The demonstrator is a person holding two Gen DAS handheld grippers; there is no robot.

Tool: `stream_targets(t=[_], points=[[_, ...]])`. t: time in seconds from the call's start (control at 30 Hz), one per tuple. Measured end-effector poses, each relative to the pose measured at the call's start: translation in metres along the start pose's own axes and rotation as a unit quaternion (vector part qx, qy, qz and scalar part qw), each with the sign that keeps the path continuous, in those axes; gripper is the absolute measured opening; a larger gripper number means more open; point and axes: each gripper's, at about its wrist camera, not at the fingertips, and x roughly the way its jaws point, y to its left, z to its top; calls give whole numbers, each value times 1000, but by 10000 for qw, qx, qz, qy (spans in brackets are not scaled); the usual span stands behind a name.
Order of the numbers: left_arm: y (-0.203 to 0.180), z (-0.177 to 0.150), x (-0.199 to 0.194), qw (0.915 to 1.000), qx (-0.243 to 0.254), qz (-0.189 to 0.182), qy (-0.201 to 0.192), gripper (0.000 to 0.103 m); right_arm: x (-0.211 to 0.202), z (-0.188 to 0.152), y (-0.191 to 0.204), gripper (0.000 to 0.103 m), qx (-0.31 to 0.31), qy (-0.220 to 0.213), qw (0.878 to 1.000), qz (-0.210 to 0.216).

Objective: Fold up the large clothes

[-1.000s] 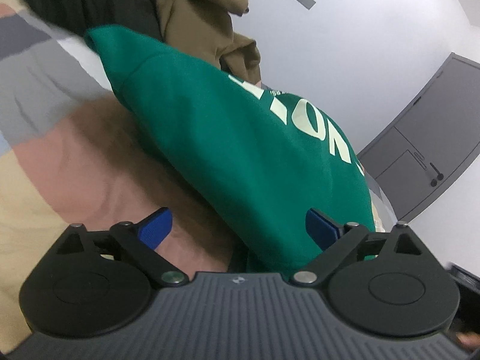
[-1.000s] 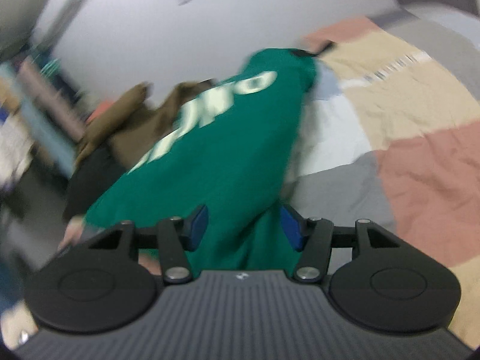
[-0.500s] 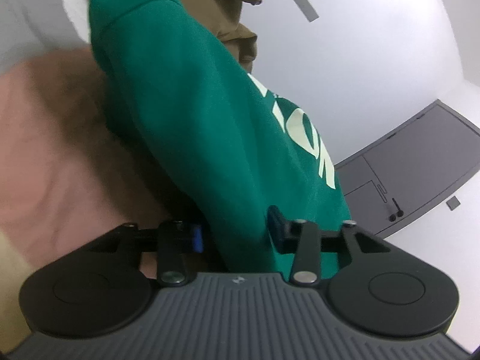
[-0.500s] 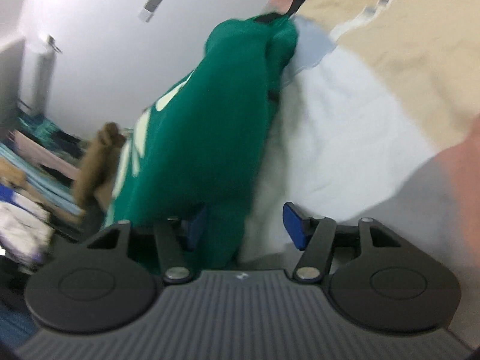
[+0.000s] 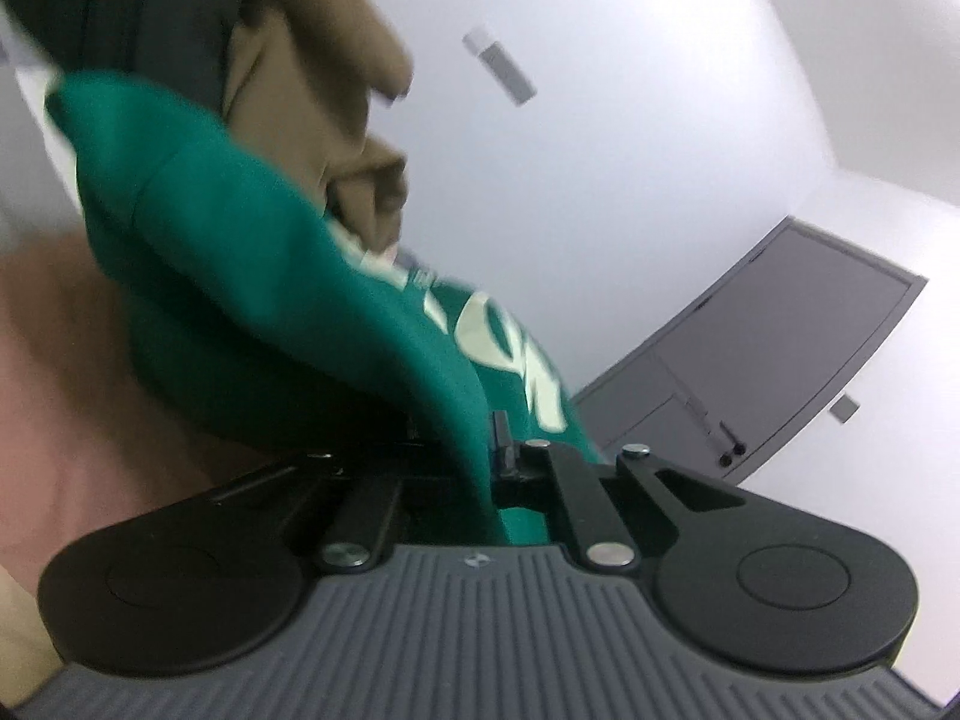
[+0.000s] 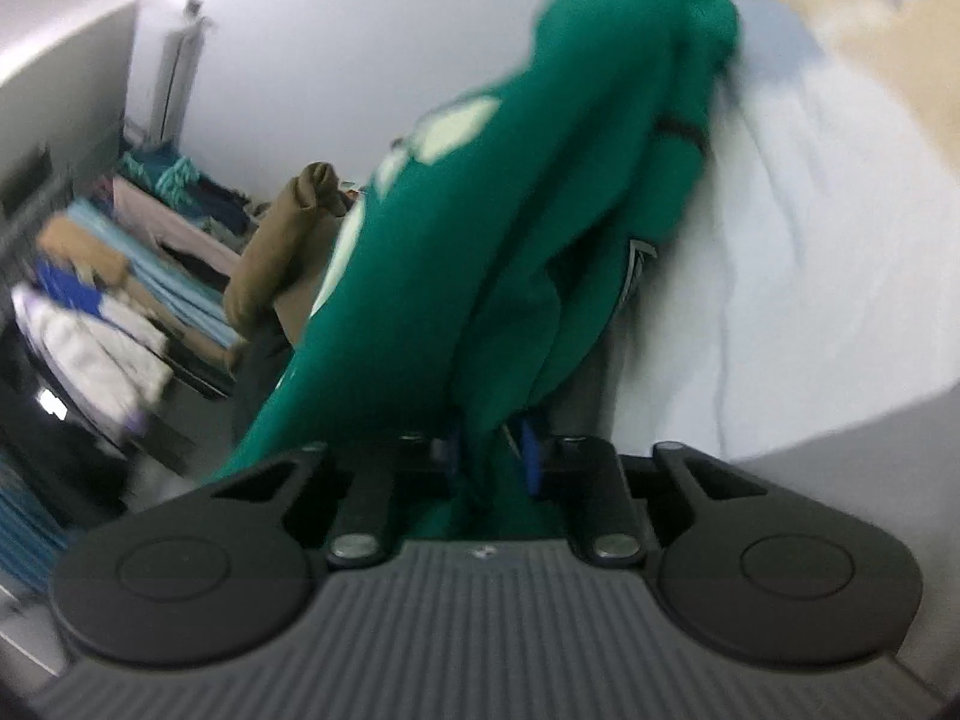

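Left wrist view shows the left gripper point(image 5: 474, 450) at the lower centre of the frame, its jaws closed tight on a fold of the green sweatshirt with pale printed letters point(image 5: 252, 276). The cloth rises from the jaws toward the upper left, where its rounded edge ends in front of a brown garment point(image 5: 312, 78) and a black garment point(image 5: 150, 6). Below the sweatshirt, at the left, lies the pink patch of the bed cover point(image 5: 54, 396). The right half of the frame is open: only a white wall point(image 5: 630, 150) and a grey door point(image 5: 780, 360).

Right wrist view has the right gripper point(image 6: 489, 456) at the lower centre; its jaws are closing and the blue pads point(image 6: 531, 459) already press a bunch of the same sweatshirt point(image 6: 540, 210). The cloth stretches up to the top of the frame. To its right the pale blue and grey bed cover point(image 6: 810, 240) lies free. At the left edge, piles of folded clothes point(image 6: 102, 300) stand near, blurred.
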Motion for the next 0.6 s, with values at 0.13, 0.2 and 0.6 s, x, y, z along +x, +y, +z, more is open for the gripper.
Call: stream_targets(t=[0.13, 0.2, 0.6], points=[[-14, 9, -26, 9996, 27, -142, -228, 6, -31, 1, 31, 7, -477, -435, 9979, -97], [-22, 9, -40, 9992, 107, -233, -320, 6, -51, 4, 44, 7, -662, -693, 9954, 7], [-49, 15, -148, 9954, -252, -454, -806, 6, -162, -38, 110, 7, -1430, -1081, 9817, 636]])
